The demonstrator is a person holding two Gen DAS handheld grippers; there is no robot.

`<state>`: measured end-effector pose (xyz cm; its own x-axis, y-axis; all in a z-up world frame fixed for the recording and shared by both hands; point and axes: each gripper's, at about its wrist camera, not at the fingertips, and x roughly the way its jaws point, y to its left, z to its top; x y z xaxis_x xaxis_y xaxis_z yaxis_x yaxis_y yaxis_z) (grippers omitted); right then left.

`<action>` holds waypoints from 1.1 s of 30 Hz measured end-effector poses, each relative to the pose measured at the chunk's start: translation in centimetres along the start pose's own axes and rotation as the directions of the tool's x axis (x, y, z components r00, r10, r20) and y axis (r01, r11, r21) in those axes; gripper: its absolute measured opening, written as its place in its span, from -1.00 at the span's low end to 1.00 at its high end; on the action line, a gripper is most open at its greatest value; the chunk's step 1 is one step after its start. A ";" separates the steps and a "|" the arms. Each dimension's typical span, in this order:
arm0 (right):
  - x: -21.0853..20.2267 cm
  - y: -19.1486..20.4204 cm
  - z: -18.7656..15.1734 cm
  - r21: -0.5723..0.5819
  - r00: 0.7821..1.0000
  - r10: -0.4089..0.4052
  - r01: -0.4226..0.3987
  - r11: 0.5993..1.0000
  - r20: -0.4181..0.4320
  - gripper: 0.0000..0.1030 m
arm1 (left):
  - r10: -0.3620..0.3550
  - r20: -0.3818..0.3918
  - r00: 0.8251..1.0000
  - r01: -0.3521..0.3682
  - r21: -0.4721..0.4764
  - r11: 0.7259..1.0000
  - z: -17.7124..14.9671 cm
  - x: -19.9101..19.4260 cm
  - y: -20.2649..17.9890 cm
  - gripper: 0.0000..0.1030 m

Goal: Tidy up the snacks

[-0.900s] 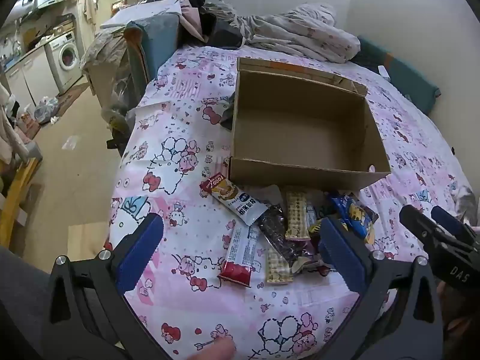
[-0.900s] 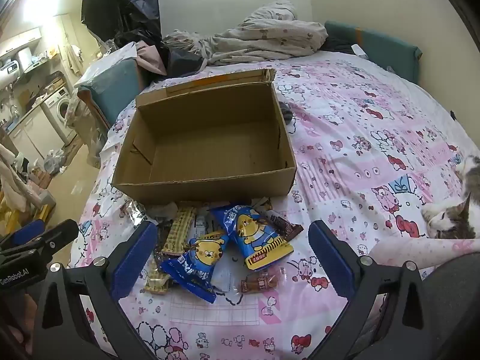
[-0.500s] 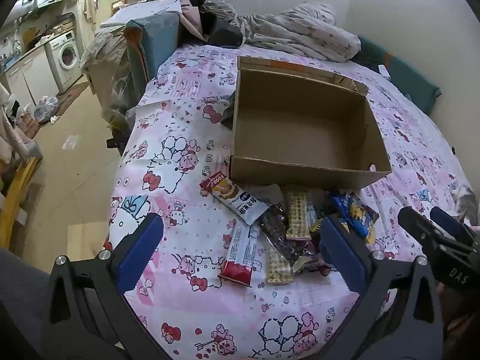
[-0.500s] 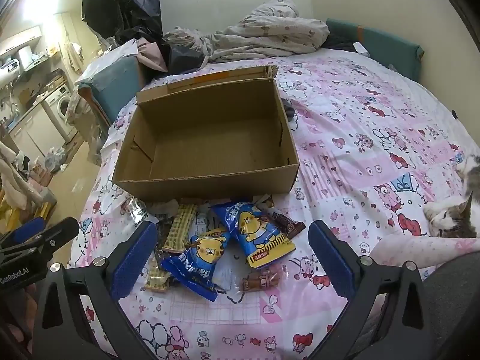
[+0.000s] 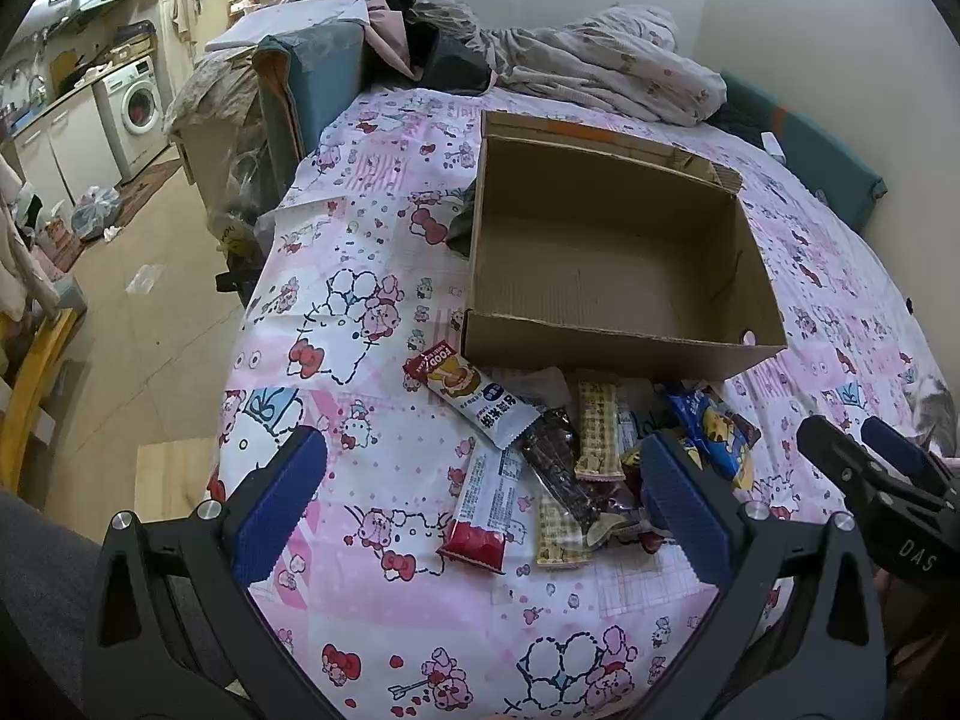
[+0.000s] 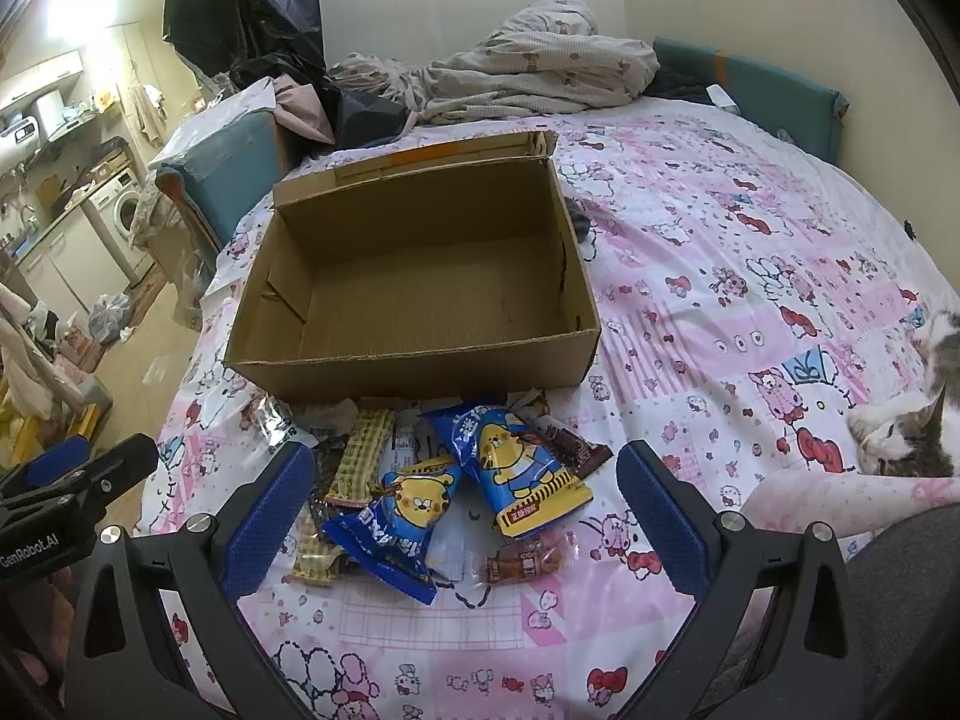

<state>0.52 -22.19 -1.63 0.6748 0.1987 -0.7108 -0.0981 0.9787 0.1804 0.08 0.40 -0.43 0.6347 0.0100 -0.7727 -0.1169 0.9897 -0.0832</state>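
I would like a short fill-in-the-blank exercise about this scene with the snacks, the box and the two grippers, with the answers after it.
1. The cardboard box on the bed holds ____ snacks.
2. The snack pile lies on the bedsheet in ____ of the box's near wall.
3. Both the left gripper and the right gripper have their jaws ____.
4. The two blue packets each show a cartoon animal coloured ____.

Missing words: no; front; open; yellow

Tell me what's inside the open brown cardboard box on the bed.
Nothing: the open brown cardboard box shows only its bare corrugated floor and walls in both views. The snack packets all lie on the pink patterned sheet outside its near wall.
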 end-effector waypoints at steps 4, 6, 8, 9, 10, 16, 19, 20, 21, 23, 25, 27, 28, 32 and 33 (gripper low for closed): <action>0.0 0.0 0.0 0.000 1.000 0.000 0.000 1.000 0.000 1.00 | 0.002 0.000 1.000 -0.002 -0.001 1.000 0.0 -0.1 0.0 1.00; 0.0 0.0 0.0 0.000 1.000 -0.001 0.001 1.000 0.000 1.00 | 0.003 -0.001 1.000 -0.003 0.001 1.000 0.0 -0.1 -0.1 1.00; 0.0 0.0 0.0 0.000 1.000 -0.001 0.001 1.000 0.001 1.00 | 0.002 -0.001 1.000 -0.002 0.002 1.000 0.0 -0.1 0.0 1.00; 0.0 0.0 0.0 0.000 1.000 -0.001 0.001 1.000 0.001 1.00 | 0.002 0.000 1.000 -0.002 0.000 1.000 0.0 -0.1 0.0 1.00; 0.0 0.0 0.0 -0.001 1.000 -0.001 0.001 1.000 0.000 1.00 | 0.001 0.001 1.000 -0.001 0.001 1.000 0.0 -0.1 0.0 1.00; 0.0 0.1 0.0 -0.002 1.000 -0.001 0.001 1.000 0.002 1.00 | 0.017 0.012 1.000 -0.018 0.013 1.000 0.0 -0.2 -0.4 1.00; -0.1 0.1 0.1 -0.005 1.000 -0.001 0.001 1.000 0.003 1.00 | 0.019 0.011 1.000 -0.019 0.014 1.000 0.1 -0.2 -0.4 1.00; -0.1 0.2 0.1 -0.004 1.000 -0.001 0.001 1.000 0.003 1.00 | 0.019 0.011 1.000 -0.019 0.014 1.000 0.1 -0.2 -0.4 1.00; -0.1 0.2 0.1 -0.003 1.000 -0.002 0.002 1.000 0.003 1.00 | 0.019 0.012 1.000 -0.019 0.014 1.000 0.1 -0.3 -0.4 1.00; -0.1 0.2 0.1 -0.003 1.000 -0.001 0.001 1.000 0.004 1.00 | 0.019 0.011 1.000 -0.020 0.015 1.000 0.1 -0.3 -0.4 1.00; -0.1 0.2 0.1 -0.003 1.000 -0.001 0.001 1.000 0.004 1.00 | 0.020 0.009 1.000 -0.021 0.014 1.000 0.2 -0.3 -0.4 1.00; -0.1 0.2 0.1 -0.004 1.000 0.000 0.000 1.000 0.004 1.00 | 0.021 0.008 1.000 -0.021 0.011 1.000 0.3 -0.4 -0.4 1.00; -0.1 0.1 0.1 -0.003 1.000 0.000 0.000 1.000 0.003 1.00 | 0.021 0.008 1.000 -0.021 0.010 1.000 0.3 -0.4 -0.4 1.00; 0.0 0.4 0.0 -0.003 1.000 0.001 -0.001 1.000 0.002 1.00 | 0.021 0.013 1.000 -0.021 0.017 1.000 0.3 -0.5 -0.4 1.00; 0.1 0.4 0.0 -0.003 1.000 0.001 -0.001 1.000 0.002 1.00 | 0.021 0.015 1.000 -0.021 0.017 1.000 0.3 -0.5 -0.3 1.00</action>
<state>0.54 -21.74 -1.56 0.6760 0.1994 -0.7094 -0.1007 0.9787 0.1792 0.02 0.10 0.17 0.6433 0.0325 -0.7649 -0.1170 0.9915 -0.0564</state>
